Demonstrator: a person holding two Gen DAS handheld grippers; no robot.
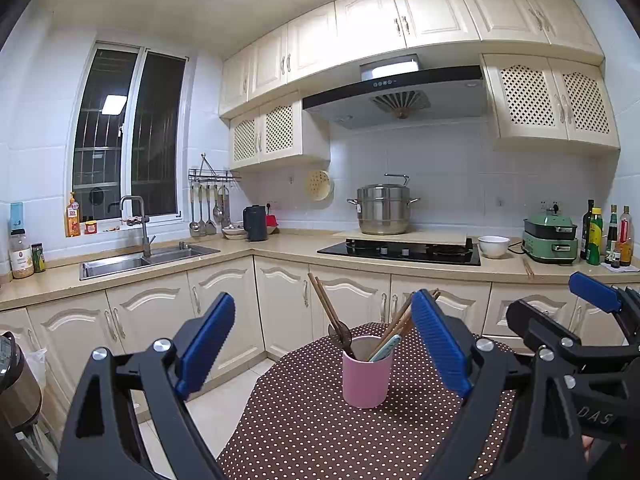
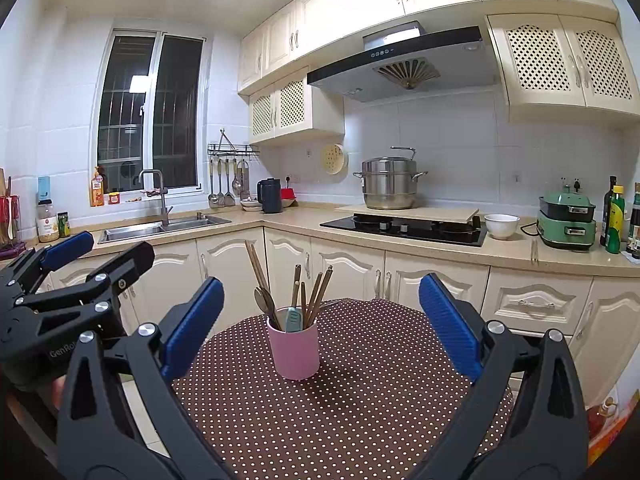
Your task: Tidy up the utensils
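A pink cup (image 1: 367, 376) stands upright on a round table with a brown polka-dot cloth (image 1: 304, 432). It holds wooden chopsticks (image 1: 325, 307), a spoon and a pale green handled utensil (image 1: 385, 347). The cup also shows in the right wrist view (image 2: 295, 350), with chopsticks (image 2: 316, 292) and a spoon (image 2: 265, 300) sticking out. My left gripper (image 1: 324, 340) is open and empty, held above the table just short of the cup. My right gripper (image 2: 320, 316) is open and empty, also facing the cup. Each gripper shows at the edge of the other's view.
Cream kitchen cabinets (image 2: 352, 268) run behind the table. The counter carries a sink (image 2: 160, 230), a black hob (image 2: 404, 226) with a steel pot (image 2: 390, 184), a white bowl (image 2: 501, 225), a green cooker (image 2: 566, 220) and bottles (image 2: 614, 220). Loose chopsticks (image 1: 528, 268) lie on the counter.
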